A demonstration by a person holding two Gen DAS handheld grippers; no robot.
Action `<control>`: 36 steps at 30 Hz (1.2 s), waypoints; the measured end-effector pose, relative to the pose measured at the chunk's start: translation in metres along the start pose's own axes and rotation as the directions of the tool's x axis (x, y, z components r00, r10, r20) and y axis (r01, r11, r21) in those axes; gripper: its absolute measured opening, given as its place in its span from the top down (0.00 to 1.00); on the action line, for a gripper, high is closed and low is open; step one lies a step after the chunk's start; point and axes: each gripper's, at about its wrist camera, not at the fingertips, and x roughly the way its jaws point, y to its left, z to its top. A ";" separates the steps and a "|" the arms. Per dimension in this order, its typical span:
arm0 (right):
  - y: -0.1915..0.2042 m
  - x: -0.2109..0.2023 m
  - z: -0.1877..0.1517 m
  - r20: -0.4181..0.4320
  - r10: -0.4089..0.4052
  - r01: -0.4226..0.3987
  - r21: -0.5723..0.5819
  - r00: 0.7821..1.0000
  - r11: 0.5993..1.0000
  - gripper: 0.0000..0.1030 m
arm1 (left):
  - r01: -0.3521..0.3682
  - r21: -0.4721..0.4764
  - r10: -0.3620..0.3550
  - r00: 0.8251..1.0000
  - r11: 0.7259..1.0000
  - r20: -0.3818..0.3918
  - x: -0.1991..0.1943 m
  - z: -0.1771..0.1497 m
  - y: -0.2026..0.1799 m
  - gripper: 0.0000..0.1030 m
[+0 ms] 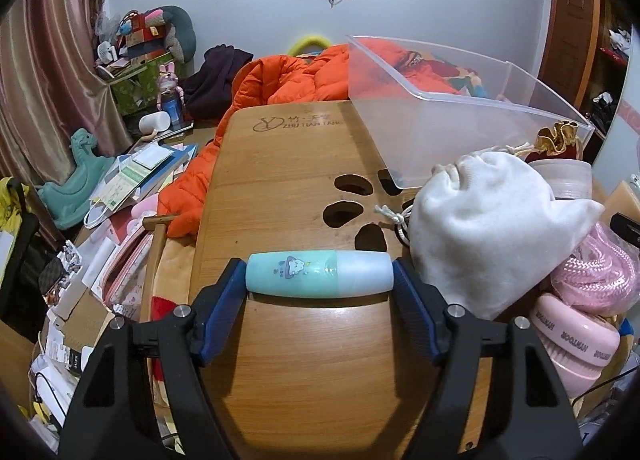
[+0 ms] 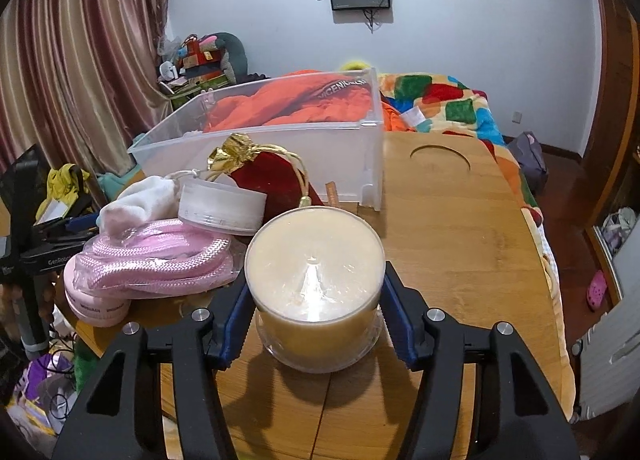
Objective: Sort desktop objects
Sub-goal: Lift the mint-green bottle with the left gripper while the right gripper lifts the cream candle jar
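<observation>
Two hand-held grippers grip things above the wooden tabletop [image 1: 280, 164]: left hand-held gripper [image 1: 319, 275] clamps a teal-and-white plastic bottle [image 1: 319, 275] endwise; right hand-held gripper [image 2: 314, 296] clamps a round cream-filled clear jar [image 2: 315, 284].

A bamboo lap table [image 1: 280, 164] with a burnt-in logo and paw-shaped cut-outs carries the load; in the right wrist view a round recess is cut into its far end [image 2: 440, 196]. On its top stand a clear plastic bin [image 1: 452, 120], a white drawstring pouch [image 1: 492, 228], a red velvet pouch with gold trim [image 2: 276, 180], a shallow round plastic tub [image 2: 220, 208], a bagged coil of pink rope [image 2: 160, 260] and a pink case [image 1: 572, 344] under it. A cream-filled clear jar [image 2: 316, 292] sits on the wood near the front edge
</observation>
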 end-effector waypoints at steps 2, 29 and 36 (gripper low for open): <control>-0.004 -0.001 0.002 -0.005 -0.001 0.001 0.015 1.000 1.000 0.47 | -0.007 0.004 0.007 1.000 1.000 0.021 -0.005 0.001 -0.001 0.29; 0.000 -0.043 0.095 0.137 0.003 0.003 -0.048 0.991 0.999 0.47 | 0.191 0.058 -0.199 0.953 0.980 0.230 -0.084 0.089 -0.020 0.29; 0.007 -0.026 0.124 0.133 0.026 -0.019 -0.055 0.991 0.998 0.47 | 0.202 0.106 -0.221 0.951 0.974 0.219 -0.070 0.113 -0.035 0.29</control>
